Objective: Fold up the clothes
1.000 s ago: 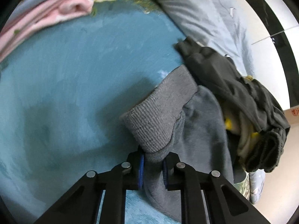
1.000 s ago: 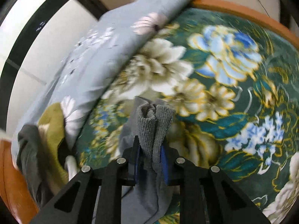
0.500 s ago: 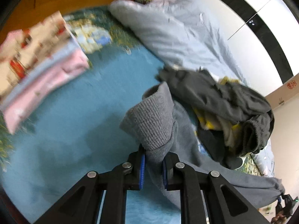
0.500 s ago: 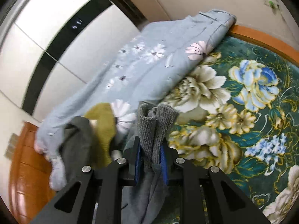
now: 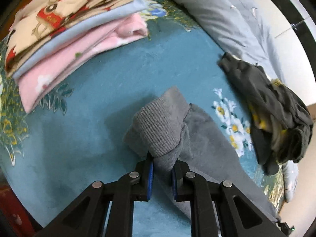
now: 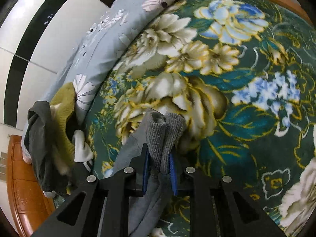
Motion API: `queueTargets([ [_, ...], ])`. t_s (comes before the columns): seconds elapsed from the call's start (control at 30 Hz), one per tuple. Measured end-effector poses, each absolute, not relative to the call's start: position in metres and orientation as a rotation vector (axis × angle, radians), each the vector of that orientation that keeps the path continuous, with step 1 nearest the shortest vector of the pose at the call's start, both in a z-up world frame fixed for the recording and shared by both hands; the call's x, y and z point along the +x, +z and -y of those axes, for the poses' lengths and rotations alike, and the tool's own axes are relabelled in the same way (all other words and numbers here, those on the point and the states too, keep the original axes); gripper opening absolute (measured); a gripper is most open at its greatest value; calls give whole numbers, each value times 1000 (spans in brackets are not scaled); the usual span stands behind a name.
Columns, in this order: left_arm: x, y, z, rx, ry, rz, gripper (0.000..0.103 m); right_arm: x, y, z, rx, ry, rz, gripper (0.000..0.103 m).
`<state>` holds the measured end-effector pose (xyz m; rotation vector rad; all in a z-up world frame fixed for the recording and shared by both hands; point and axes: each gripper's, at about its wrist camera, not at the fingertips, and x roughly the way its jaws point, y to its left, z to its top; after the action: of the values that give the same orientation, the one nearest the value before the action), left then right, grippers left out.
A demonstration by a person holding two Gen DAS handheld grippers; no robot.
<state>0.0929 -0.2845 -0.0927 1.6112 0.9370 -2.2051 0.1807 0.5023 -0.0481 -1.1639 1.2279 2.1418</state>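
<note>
A grey fleece garment (image 5: pixel 209 154) with ribbed knit ends stretches across the bed between my two grippers. My left gripper (image 5: pixel 162 172) is shut on one ribbed cuff (image 5: pixel 160 130), which folds over above the pads, held over the plain teal part of the blanket. The garment's body trails off to the lower right. In the right wrist view my right gripper (image 6: pixel 159 172) is shut on the other ribbed end (image 6: pixel 165 134), bunched upright between the blue pads, above the flowered blanket. Grey fabric (image 6: pixel 130 154) hangs down below the fingers.
A folded stack, pink (image 5: pixel 83 57) under light blue and a cartoon print (image 5: pixel 59 13), lies at the upper left. A dark grey and yellow heap of clothes (image 5: pixel 276 114) sits right, also seen as heap (image 6: pixel 51 136). A pale blue flowered quilt (image 6: pixel 110 31) lines the bed's far side, by wardrobe doors (image 6: pixel 25 29).
My left gripper has carried the cuff toward the folded stack, which now fills the upper left. The right view swung toward the wardrobe and back over the flowered blanket. Both grips held.
</note>
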Motion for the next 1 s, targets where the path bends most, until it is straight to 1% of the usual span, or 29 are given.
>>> queueTargets([
  [0.1,97,-92,287,1588,-2185,-973,15,164,-9,-478,-1162,2314,-1076,19],
  [0.13,98,-92,286,1590,-2184,-965,15,157,9,-466,-1164,2391,-995,19],
  [0.17,99,-92,285,1592,-2182,-956,15,149,32,-446,-1163,2487,-868,19],
  [0.23,98,-92,283,1598,-2183,-935,16,138,61,-409,-1162,2616,-690,19],
  [0.3,98,-91,281,1600,-2187,-918,16,128,83,-356,-1195,2769,-498,19],
  [0.37,99,-90,280,1599,-2192,-907,16,121,91,-305,-1243,2885,-351,19],
  [0.43,100,-89,280,1601,-2194,-903,16,117,86,-254,-1316,2986,-253,19],
  [0.57,103,-89,282,1599,-2196,-919,16,109,33,-155,-1591,3046,-86,19],
  [0.7,102,-90,282,1604,-2193,-916,16,115,-17,-88,-1759,3037,59,19],
  [0.73,102,-90,282,1605,-2191,-918,16,118,-28,-76,-1781,3030,102,19],
  [0.8,101,-92,283,1606,-2186,-928,16,120,-49,-55,-1811,3007,262,20],
  [0.9,101,-95,284,1609,-2177,-941,17,123,-58,-46,-1845,2984,338,21],
  [1.0,100,-100,286,1623,-2152,-961,19,122,-55,-43,-1954,3000,350,27],
])
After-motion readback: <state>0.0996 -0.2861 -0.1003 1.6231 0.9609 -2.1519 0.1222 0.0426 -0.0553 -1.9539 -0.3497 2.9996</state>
